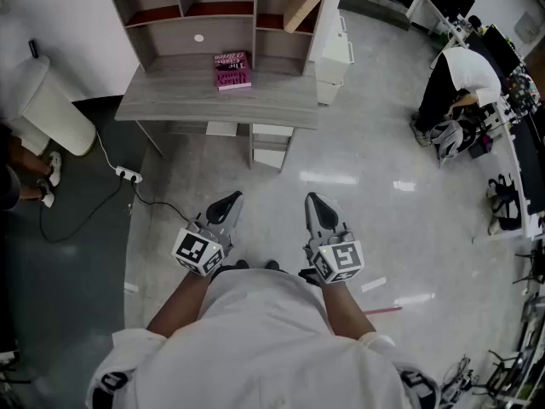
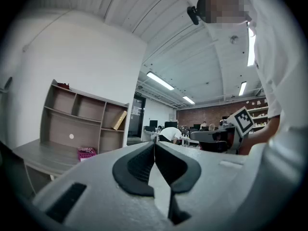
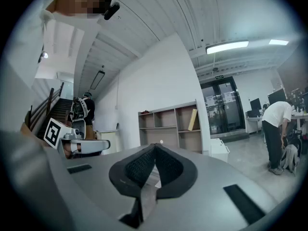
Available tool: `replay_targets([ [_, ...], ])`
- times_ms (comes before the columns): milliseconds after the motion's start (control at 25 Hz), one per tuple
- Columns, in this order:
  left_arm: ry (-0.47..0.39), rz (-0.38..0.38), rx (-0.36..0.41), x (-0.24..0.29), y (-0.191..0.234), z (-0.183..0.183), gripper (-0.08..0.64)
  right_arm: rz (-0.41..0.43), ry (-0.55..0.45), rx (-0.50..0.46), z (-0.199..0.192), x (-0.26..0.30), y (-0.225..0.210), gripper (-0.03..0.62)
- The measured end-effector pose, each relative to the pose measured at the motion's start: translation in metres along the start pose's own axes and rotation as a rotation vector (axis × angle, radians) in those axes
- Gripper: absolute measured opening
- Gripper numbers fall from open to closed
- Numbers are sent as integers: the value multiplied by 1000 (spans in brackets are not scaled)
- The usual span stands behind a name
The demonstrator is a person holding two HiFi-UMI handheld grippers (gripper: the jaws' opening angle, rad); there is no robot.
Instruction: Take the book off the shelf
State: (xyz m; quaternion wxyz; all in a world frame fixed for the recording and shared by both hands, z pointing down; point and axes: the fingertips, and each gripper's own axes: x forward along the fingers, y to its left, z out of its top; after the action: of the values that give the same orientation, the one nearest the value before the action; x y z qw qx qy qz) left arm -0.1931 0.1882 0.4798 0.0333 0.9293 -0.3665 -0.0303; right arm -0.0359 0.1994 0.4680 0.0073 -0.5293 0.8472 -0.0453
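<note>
A tan book (image 1: pixel 301 9) leans tilted in the upper right compartment of the grey shelf (image 1: pixel 192 11) at the back of a desk (image 1: pixel 213 100). A pink book (image 1: pixel 232 69) lies flat on the desk top below it. Both grippers hang close to my body over the floor, well short of the desk. My left gripper (image 1: pixel 228 201) is shut with nothing in it, and my right gripper (image 1: pixel 316 201) is shut and empty too. The left gripper view shows its pads meeting (image 2: pixel 154 142), with the tan book (image 2: pixel 119 120) and the pink book (image 2: pixel 86 152) far off. The right gripper view shows its shut tips (image 3: pixel 155 146) and the tan book (image 3: pixel 193 120).
A white drawer unit (image 1: pixel 334 54) stands right of the desk. A power strip (image 1: pixel 128 175) with a cable lies on the floor at the left, near a white cylinder (image 1: pixel 55 113). A person (image 1: pixel 460 79) bends over at the far right by cluttered tables.
</note>
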Motion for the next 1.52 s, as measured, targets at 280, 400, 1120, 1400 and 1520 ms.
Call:
replay_targets([
  [280, 6, -30, -21, 6, -15, -2, 17, -22, -11, 27, -1, -10, -10, 14],
  [400, 14, -25, -24, 8, -15, -3, 17, -9, -45, 48, 3, -15, -12, 14],
  [1120, 49, 23, -33, 36, -30, -12, 17, 1, -56, 67, -3, -43, -70, 15],
  [1400, 65, 27, -43, 43, -32, -18, 17, 12, -31, 125, -18, -36, -80, 15],
  [1520, 69, 26, -41, 46, -28, -23, 17, -1, -29, 130, -21, -29, -84, 15],
])
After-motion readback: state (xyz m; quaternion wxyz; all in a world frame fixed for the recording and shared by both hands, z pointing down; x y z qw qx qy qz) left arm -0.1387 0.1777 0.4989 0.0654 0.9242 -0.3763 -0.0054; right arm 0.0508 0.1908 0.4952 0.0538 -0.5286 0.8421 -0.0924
